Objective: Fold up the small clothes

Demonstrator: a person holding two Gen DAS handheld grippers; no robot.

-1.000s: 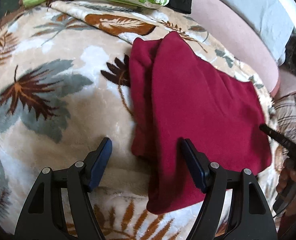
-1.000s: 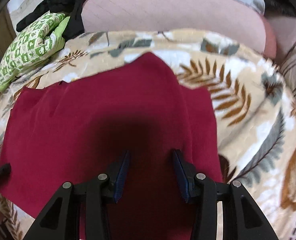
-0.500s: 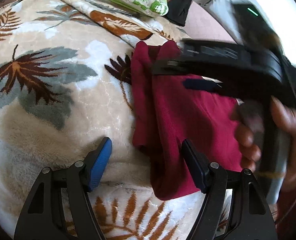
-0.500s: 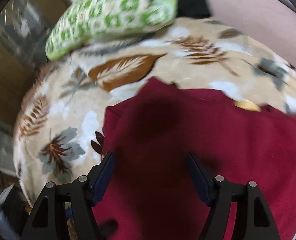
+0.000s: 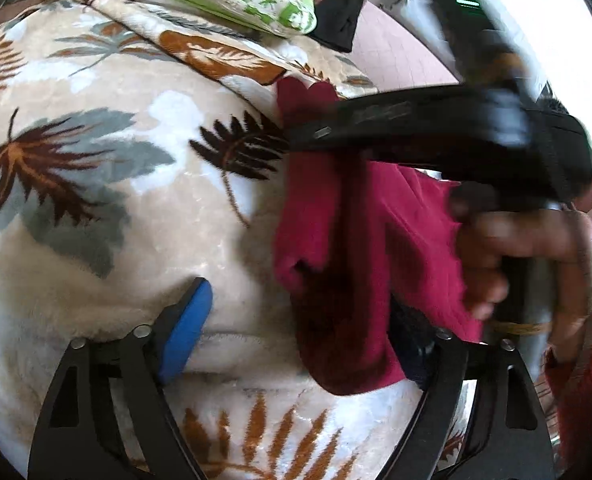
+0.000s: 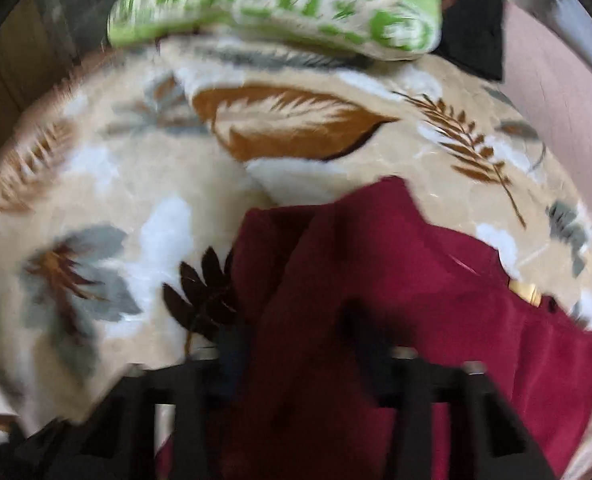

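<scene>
Left wrist view first: my left gripper (image 5: 299, 316) has its jaws spread wide and they've just been opening further, blue pad over the leaf-print blanket (image 5: 96, 208) and the other finger tucked behind the near edge of the red garment (image 5: 359, 240). Nothing's pinched there. The red thing lies partly folded on the blanket, one long edge already doubled over. My right hand (image 5: 527, 264) reaches across with its tool above the cloth.

Right wrist view is pretty blurry. My right gripper (image 6: 292, 344) sits low over the folded edge and its jaws have just been closing, with red fabric between them. Whether the pads actually bite yet, I can't tell. The green patterned pillow (image 6: 280, 4) is up at the far end, well apart.

So I reckon I'm mid-fold, grabbing the edge. Next needs a firm pinch, then carrying that edge over evenly.
</scene>
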